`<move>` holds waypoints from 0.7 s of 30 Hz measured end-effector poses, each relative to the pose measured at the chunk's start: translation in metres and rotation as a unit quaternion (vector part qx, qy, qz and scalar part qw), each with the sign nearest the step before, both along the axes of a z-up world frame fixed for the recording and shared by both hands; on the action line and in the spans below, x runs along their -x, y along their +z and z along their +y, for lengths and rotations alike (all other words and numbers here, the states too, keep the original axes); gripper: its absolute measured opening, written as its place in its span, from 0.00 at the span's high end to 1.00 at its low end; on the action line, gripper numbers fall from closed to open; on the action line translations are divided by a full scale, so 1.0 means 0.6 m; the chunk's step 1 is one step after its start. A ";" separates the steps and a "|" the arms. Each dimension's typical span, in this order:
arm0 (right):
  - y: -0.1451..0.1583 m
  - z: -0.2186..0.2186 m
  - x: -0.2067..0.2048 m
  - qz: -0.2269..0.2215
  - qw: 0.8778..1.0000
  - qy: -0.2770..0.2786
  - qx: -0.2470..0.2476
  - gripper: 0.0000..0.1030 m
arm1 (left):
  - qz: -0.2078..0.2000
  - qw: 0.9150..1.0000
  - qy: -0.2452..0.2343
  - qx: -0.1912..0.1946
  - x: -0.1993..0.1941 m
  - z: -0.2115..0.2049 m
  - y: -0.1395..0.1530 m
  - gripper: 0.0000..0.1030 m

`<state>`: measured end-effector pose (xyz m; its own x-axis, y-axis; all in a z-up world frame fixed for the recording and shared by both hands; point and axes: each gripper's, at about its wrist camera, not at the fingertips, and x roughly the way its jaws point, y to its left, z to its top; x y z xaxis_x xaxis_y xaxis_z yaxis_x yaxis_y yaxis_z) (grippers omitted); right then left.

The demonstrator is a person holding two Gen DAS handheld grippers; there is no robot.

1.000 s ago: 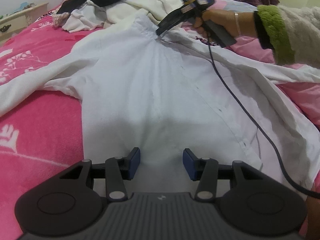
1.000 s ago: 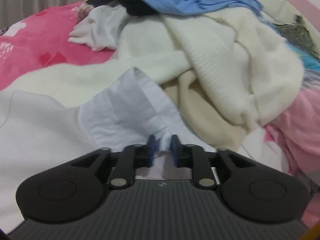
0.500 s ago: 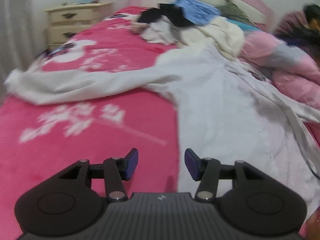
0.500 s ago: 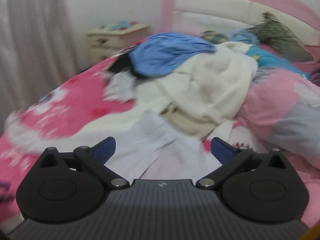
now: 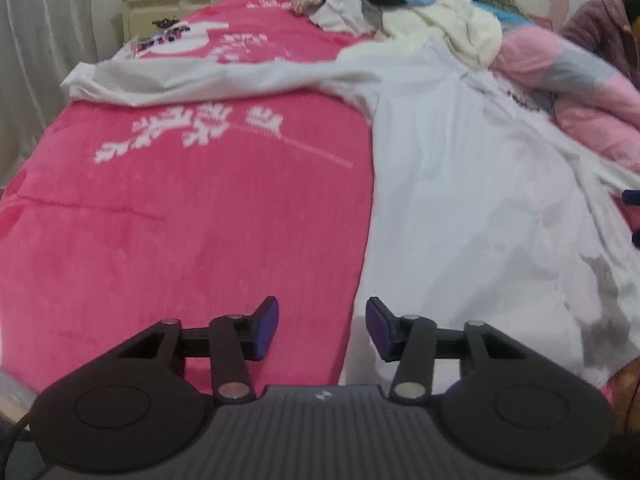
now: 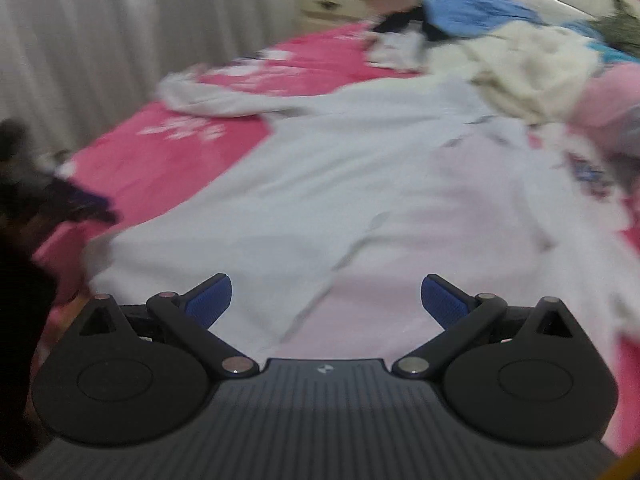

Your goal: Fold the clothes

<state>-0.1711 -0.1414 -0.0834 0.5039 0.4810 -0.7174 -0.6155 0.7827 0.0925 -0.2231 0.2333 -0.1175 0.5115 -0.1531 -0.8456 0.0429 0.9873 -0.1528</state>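
Change: the right gripper (image 6: 326, 300) has let go of the white shirt's collar, which it pinched a second ago, and now hangs back over the shirt's near half; its jaws have just been opening, with nothing between them.
Left tool: the left gripper (image 5: 322, 324) has swung from the shirt's middle to its left edge; its jaws, about half apart, have just been closing a little and hold nothing.
Right tool: jaws spread as wide as they go, blue pads clear of the cloth.
Shirt: the white shirt (image 5: 472, 200) lies spread front-up on the pink blanket (image 5: 180, 208), collar at the far end, one sleeve (image 5: 192, 76) stretched out to the far left.
Shirt and tools: the left edge of the shirt runs just beyond and between the left gripper's pads; the placket and hem lie below the right gripper.
Reading: smoothing looks done, and the first fold of a side or sleeve appears to be next.
Background: a pile of unfolded clothes (image 5: 400, 4) sits at the far end of the bed.
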 end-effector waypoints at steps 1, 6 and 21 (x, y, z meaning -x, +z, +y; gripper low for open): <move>-0.014 0.008 0.014 -0.012 1.000 0.017 -0.001 0.01 | 0.008 1.000 0.000 -0.003 0.001 0.000 -0.006 0.58; -0.034 0.051 0.037 -0.015 0.995 0.103 0.001 0.03 | 0.039 0.999 -0.011 -0.022 0.015 -0.016 -0.030 0.61; -0.080 0.046 0.019 0.121 0.991 0.048 0.026 0.54 | 0.015 0.999 -0.030 -0.021 0.051 -0.015 0.013 0.59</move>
